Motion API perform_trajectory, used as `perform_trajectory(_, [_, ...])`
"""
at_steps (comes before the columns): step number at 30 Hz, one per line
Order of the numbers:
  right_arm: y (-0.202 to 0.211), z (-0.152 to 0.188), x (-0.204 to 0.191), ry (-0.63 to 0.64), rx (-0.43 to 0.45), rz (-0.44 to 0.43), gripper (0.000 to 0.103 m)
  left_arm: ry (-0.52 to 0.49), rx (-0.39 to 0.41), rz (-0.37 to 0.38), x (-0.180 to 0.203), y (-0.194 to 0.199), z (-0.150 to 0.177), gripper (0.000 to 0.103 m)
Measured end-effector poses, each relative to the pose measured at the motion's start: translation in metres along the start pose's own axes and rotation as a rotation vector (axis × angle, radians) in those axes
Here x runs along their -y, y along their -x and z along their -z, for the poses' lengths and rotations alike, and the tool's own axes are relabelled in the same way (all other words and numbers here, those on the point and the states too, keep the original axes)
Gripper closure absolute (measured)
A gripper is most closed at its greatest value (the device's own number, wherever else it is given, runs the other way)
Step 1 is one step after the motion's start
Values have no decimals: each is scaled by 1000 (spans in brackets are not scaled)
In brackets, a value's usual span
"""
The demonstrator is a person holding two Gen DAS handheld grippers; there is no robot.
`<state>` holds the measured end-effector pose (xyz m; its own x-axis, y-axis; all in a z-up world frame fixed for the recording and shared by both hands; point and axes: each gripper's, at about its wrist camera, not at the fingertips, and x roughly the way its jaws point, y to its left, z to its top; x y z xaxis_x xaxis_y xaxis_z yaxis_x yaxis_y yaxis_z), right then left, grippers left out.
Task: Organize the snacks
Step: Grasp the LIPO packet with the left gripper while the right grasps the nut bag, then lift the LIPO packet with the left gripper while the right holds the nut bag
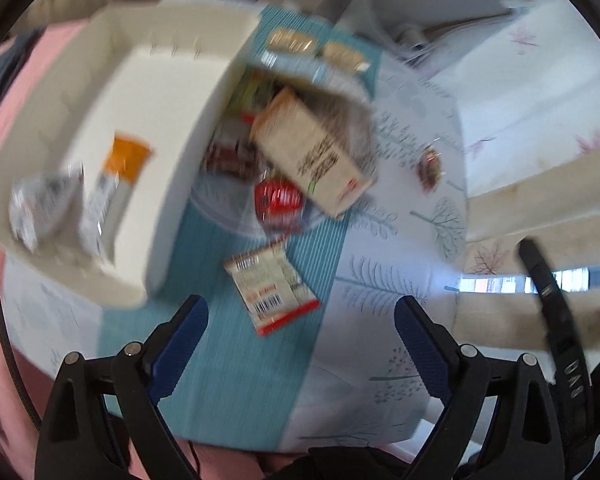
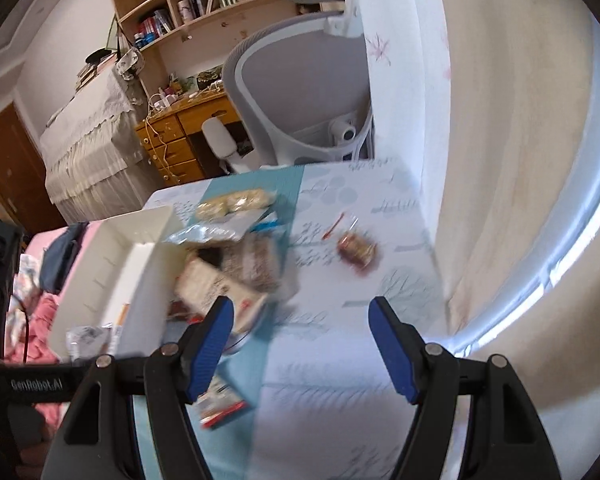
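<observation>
A white bin (image 1: 172,120) (image 2: 140,264) stands on the table's left and holds an orange-topped packet (image 1: 120,172) and a silver packet (image 1: 40,204). Beside it lies a pile of snacks with a beige carton (image 1: 316,152) (image 2: 216,284) on top and a red packet (image 1: 278,200). A white-and-red packet (image 1: 272,292) (image 2: 220,400) lies on the teal runner (image 1: 228,360), just beyond my left gripper (image 1: 300,312), which is open with nothing between its fingers. A small red-brown wrapped snack (image 1: 430,168) (image 2: 356,250) lies apart. My right gripper (image 2: 300,320) is open above the cloth.
Two pale cracker packs (image 1: 316,48) (image 2: 236,204) lie at the runner's far end. A grey office chair (image 2: 300,92) stands behind the table, a flowered curtain (image 2: 480,120) to the right, a pink bed (image 2: 40,280) to the left. The strap of the other gripper (image 1: 556,320) shows at right.
</observation>
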<state>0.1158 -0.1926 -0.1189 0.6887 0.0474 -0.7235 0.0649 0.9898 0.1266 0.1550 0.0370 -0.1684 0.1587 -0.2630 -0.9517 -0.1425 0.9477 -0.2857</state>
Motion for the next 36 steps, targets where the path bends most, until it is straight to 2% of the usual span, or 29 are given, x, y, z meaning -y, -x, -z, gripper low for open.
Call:
perform_trajectory(4, [-19, -17, 12, 52, 64, 20, 33, 111, -66, -38, -1, -23, 3, 9])
perform_trajectory(7, [-39, -25, 17, 93, 70, 36, 33, 187, -105, -81, -1, -39, 5, 9])
perform_trajectory(12, [-81, -32, 22, 170, 48, 52, 33, 263, -144, -130, -2, -64, 5, 9])
perform_trajectory(16, [-120, -30, 26, 223, -2, 54, 33, 317, -167, -168, -7, -81, 7, 9])
perform_trajectory(24, [-175, -20, 30, 302, -64, 52, 33, 358, -166, -182, -17, -100, 8, 12])
perform_trajectory(27, [-192, -19, 34, 305, -88, 47, 33, 368, -178, -174, -19, -107, 9, 19])
perform_trajectory(29, [-200, -18, 34, 321, -93, 43, 33, 386, -193, -169, -22, -111, 12, 27])
perform_trajectory(31, [-205, -17, 31, 361, -102, 37, 33, 410, -200, -150, -27, -116, 12, 39])
perform_trajectory(34, [-212, -16, 30, 384, -114, 43, 46, 446, -213, -133, -35, -121, 17, 54])
perform_trajectory(36, [-212, -16, 30, 376, -109, 38, 51, 468, -206, -117, -39, -122, 20, 57])
